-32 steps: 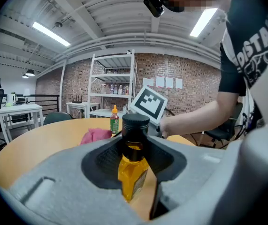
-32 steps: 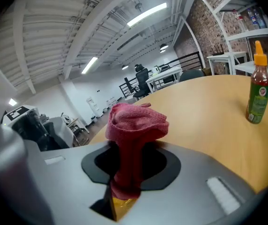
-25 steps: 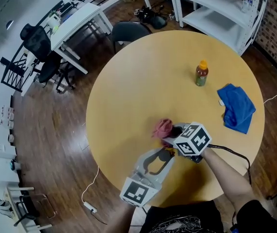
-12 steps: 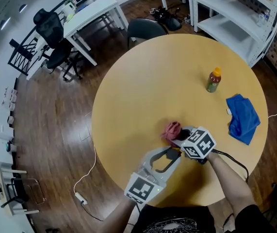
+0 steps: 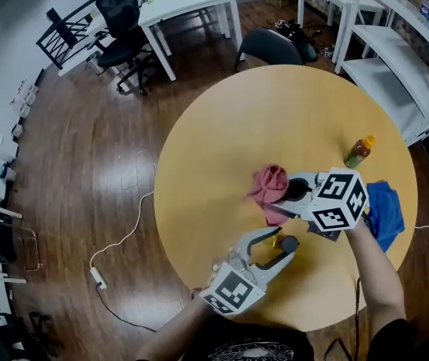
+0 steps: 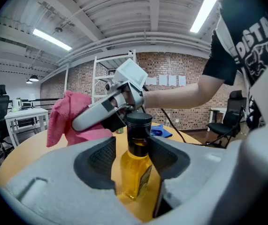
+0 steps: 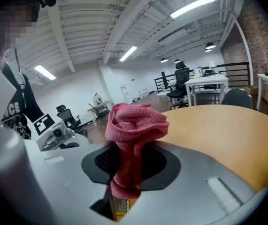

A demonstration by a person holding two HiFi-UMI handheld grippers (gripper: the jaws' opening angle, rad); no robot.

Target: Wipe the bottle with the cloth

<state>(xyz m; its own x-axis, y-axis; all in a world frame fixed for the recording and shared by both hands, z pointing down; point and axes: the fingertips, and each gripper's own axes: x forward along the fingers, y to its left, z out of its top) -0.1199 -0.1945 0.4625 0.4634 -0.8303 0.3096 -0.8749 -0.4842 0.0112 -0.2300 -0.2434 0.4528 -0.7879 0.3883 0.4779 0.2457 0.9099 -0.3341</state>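
Release step, apparently: your left gripper [image 6: 134, 156] is opening around the bottle [image 6: 133, 177] standing on the tabletop [image 5: 222, 149]. Your right gripper [image 7: 131, 165] pinches the cloth [image 7: 136, 121] just beside it. Next, withdraw the left gripper without tipping the bottle.

left claw [image 5: 280, 245] opening round bottle [image 6: 134, 172], right [image 5: 283, 199] clamped

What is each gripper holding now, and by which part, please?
The right gripper pinches the pink cloth around its bunched middle. The left gripper holds nothing: its jaws are opening, the bottle standing between them.
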